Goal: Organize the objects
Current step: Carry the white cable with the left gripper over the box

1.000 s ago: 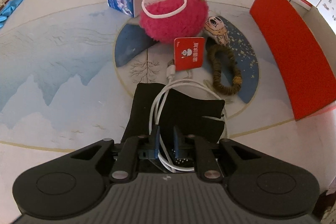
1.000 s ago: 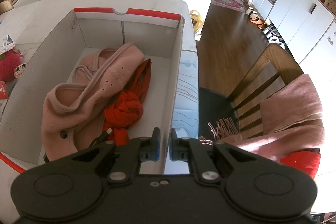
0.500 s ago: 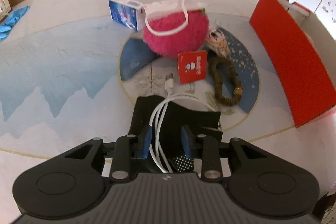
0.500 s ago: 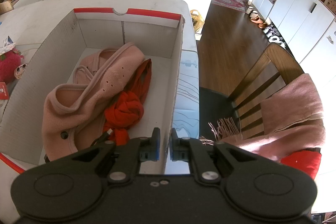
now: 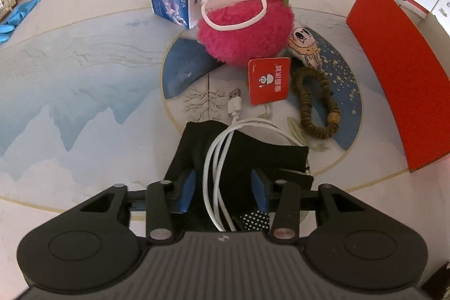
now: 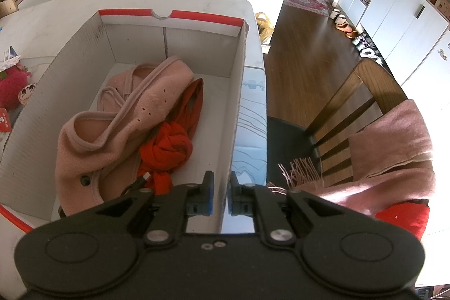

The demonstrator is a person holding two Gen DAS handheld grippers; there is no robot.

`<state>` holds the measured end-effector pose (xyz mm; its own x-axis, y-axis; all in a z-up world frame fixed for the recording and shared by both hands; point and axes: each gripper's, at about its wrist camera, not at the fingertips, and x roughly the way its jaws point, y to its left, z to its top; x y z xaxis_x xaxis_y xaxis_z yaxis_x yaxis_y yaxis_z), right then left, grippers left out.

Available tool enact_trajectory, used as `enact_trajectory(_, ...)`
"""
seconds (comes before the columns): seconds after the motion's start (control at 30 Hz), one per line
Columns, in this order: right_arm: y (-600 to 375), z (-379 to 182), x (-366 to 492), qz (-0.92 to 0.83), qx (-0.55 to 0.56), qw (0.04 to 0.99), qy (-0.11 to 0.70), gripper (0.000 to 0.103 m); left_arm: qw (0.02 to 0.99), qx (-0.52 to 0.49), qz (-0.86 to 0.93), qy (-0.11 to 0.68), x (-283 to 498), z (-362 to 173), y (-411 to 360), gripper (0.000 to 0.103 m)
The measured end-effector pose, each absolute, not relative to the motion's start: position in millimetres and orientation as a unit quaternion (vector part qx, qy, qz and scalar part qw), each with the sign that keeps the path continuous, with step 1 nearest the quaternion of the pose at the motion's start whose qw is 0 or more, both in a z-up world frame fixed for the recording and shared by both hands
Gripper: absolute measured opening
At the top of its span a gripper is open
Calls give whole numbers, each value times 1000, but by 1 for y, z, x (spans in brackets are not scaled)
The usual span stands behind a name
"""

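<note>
Left gripper [image 5: 224,191]: black two-finger tool with blue pads, pointed steeply down at the tabletop.
Left jaws: had just been opening; stood apart, with loops of a white charging cable [image 5: 216,159] running between them over a black cloth [image 5: 239,153], neither pad pressing on the cable.
Right gripper [image 6: 220,197]: matching black tool with blue pads, also angled steeply down.
Right jaws: nearly together, clamped on the thin right wall of the white cardboard box [image 6: 234,125], one finger inside, one outside.

Your left gripper [image 5: 223,194] and right gripper [image 6: 220,197] share black bodies, blue pads [image 5: 188,190] and silver screws [image 6: 279,234].
</note>
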<state>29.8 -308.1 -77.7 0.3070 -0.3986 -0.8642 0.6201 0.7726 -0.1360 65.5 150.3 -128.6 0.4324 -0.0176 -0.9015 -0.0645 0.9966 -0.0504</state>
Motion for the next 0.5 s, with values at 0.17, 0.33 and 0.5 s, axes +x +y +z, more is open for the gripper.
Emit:
enact_trajectory(0.17, -309, -79, 29, -319, 113, 800, 496, 9, 849, 6, 14, 528, 62, -126, 140, 5)
enact_trajectory(0.33, -309, -79, 29, -320, 113, 799, 496, 8, 862, 41, 3, 505, 54, -114, 127, 2)
enact_trajectory(0.5, -309, -79, 29, -320, 114, 799, 495, 8, 874, 10, -18, 485, 48, -93, 126, 2)
